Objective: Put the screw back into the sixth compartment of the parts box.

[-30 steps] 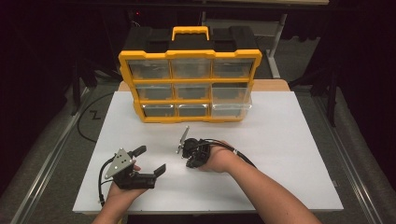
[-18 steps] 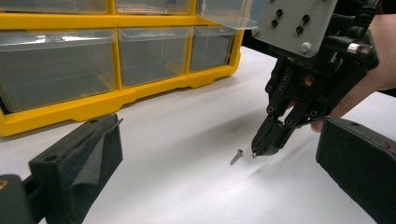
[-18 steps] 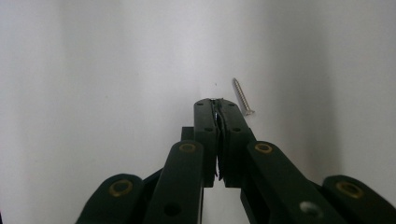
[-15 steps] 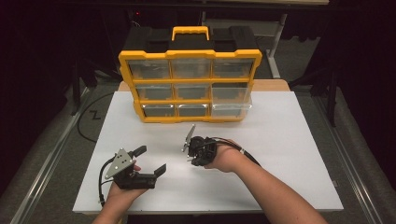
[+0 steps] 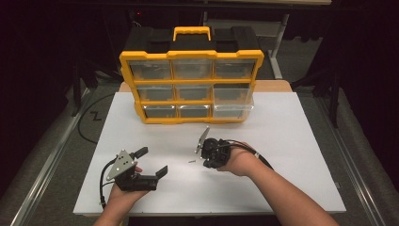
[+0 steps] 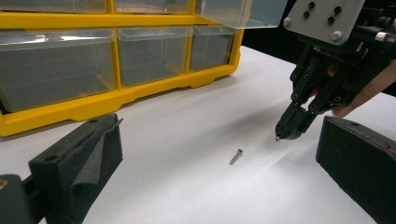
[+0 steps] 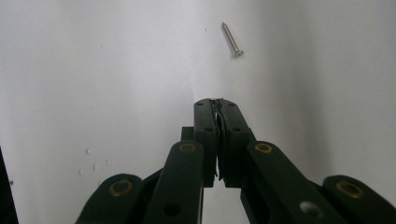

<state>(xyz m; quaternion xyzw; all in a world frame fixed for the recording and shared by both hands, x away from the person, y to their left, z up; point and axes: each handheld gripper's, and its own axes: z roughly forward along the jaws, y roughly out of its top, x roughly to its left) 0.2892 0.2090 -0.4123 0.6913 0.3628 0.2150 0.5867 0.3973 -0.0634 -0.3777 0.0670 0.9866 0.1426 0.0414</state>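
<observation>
A small silver screw (image 5: 190, 161) (image 6: 236, 157) (image 7: 232, 40) lies loose on the white table (image 5: 291, 141). My right gripper (image 5: 207, 163) (image 6: 286, 132) (image 7: 217, 103) points down at the table just right of the screw, jaws pressed shut. A tiny silvery speck shows at its tips; I cannot tell what it is. My left gripper (image 5: 153, 161) (image 6: 219, 140) rests low at the front left, jaws wide open and empty, facing the screw. Behind stands a yellow organizer (image 5: 190, 55) (image 6: 140, 93) with clear drawers; its bottom right drawer (image 5: 233, 109) is pulled out a little.
The organizer stands at the table's far edge, with a black case (image 5: 188, 37) behind it. Cables trail from both grippers toward the front edge. Bare white table stretches to the right of my right hand (image 5: 240, 162).
My right gripper has slid slightly to the right, away from the screw, which now lies uncovered on the table. The left gripper has stayed put.
</observation>
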